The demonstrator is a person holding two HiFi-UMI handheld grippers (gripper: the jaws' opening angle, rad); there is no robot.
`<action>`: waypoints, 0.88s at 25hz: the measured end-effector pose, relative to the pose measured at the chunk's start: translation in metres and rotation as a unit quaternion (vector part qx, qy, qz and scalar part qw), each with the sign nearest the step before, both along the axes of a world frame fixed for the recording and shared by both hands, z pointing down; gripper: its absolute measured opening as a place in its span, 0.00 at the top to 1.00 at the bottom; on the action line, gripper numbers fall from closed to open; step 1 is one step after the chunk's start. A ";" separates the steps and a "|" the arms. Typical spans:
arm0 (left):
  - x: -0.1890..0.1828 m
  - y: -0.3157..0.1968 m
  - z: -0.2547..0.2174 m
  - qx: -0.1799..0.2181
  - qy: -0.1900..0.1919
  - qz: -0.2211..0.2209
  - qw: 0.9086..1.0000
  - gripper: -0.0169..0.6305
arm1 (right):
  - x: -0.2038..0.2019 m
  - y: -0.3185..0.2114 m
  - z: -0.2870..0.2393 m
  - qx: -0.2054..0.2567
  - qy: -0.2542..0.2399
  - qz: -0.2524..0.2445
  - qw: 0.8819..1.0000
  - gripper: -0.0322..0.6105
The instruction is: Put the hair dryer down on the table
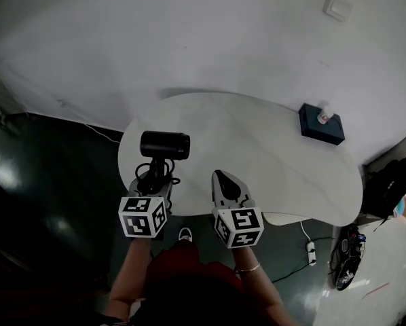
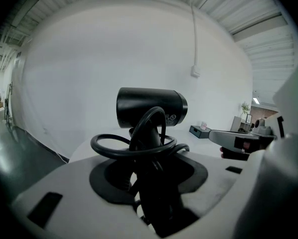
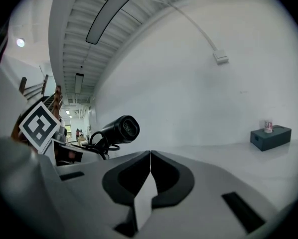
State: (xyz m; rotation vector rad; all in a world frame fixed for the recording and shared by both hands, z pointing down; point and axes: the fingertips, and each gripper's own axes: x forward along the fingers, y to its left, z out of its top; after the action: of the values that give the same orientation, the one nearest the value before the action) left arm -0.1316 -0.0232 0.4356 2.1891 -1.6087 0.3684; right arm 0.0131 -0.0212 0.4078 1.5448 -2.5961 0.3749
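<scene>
Dryer carried in over the table — not yet set down.
The left gripper (image 1: 153, 176) pinches the dryer (image 1: 165, 145) by its handle, cord (image 2: 134, 148) looped round it, barrel level on top. It hangs over the table (image 1: 278, 175) near the 8 o'clock edge. The right gripper (image 1: 221, 180), jaws pressed together and empty, hovers at 6 o'clock. A box (image 1: 321, 124) sits at 2 o'clock. The step looks like the approach; next comes lowering onto bare top inside the rim — then spreading the jaws once it rests steady.
</scene>
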 end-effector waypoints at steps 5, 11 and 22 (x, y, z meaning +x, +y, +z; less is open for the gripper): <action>-0.015 -0.047 0.003 -0.008 -0.007 0.012 1.000 0.67 | -0.013 -0.044 0.003 -0.008 0.003 0.010 1.000 0.93; -0.030 -0.099 0.003 -0.009 -0.017 0.027 0.999 0.67 | -0.023 -0.086 0.006 -0.014 0.011 0.027 0.999 0.93; -0.024 -0.149 0.011 -0.018 -0.016 0.054 0.998 0.67 | -0.025 -0.123 0.013 -0.023 0.021 0.035 0.999 0.93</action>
State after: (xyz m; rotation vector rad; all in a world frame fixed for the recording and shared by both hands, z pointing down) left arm -0.1554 -0.1727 0.4461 2.2582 -1.4923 0.4626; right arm -0.0118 -0.1440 0.4212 1.6132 -2.4890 0.4006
